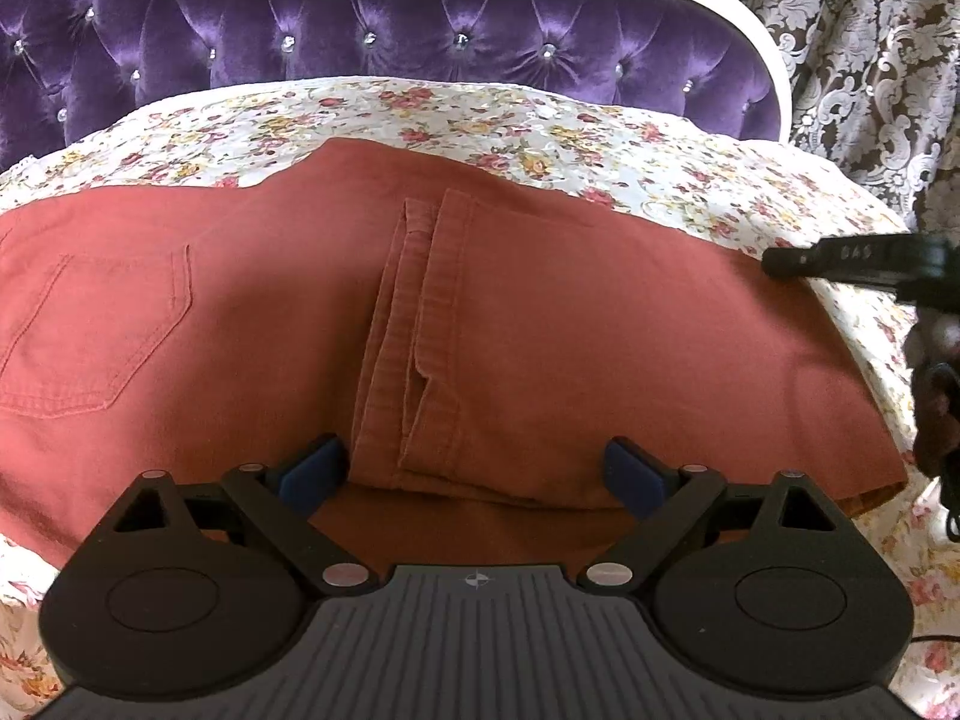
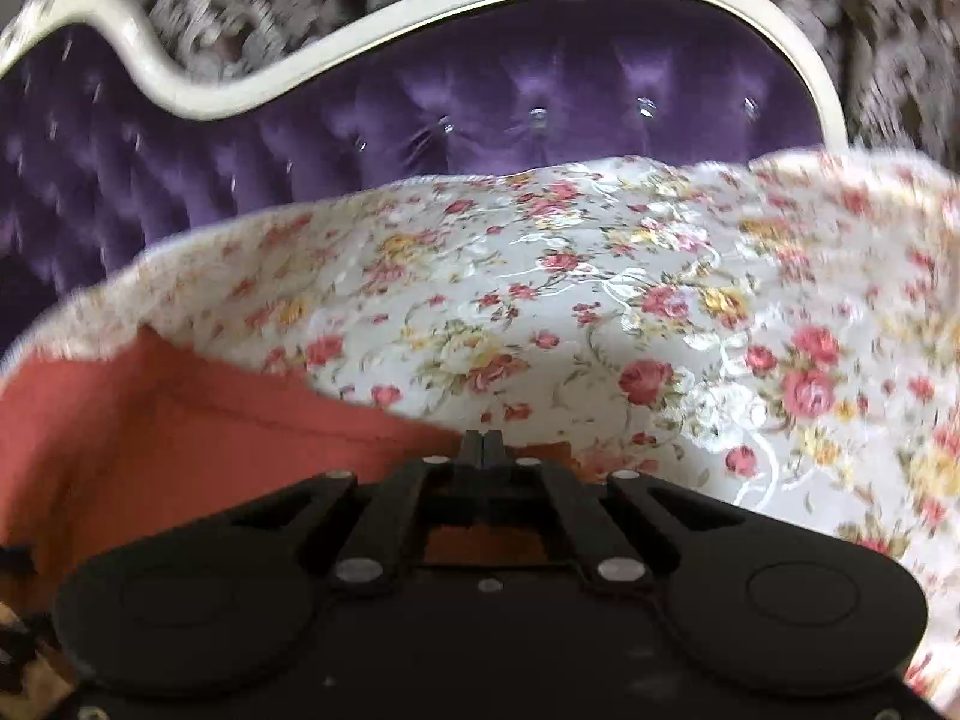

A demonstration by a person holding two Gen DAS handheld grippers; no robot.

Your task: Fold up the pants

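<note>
Rust-red pants [image 1: 480,300] lie folded across the floral bedspread [image 1: 540,120], back pocket at the left and leg hems stacked in the middle. My left gripper [image 1: 477,468] hovers over their near edge, open wide, blue pads [image 1: 315,471] on either side of the hem stack and not touching it. My right gripper [image 1: 774,264] comes in from the right, its tip at the far right edge of the pants. In the blurred right wrist view its fingers [image 2: 483,441] are pressed together at the corner of the pants [image 2: 150,432]; I see no cloth between them.
A purple tufted headboard [image 1: 360,30] with a white frame rises behind the bed. A patterned curtain [image 1: 870,60] hangs at the right. Bare bedspread [image 2: 600,300] stretches beyond and to the right of the pants. A dark shape [image 1: 936,408] sits at the right edge.
</note>
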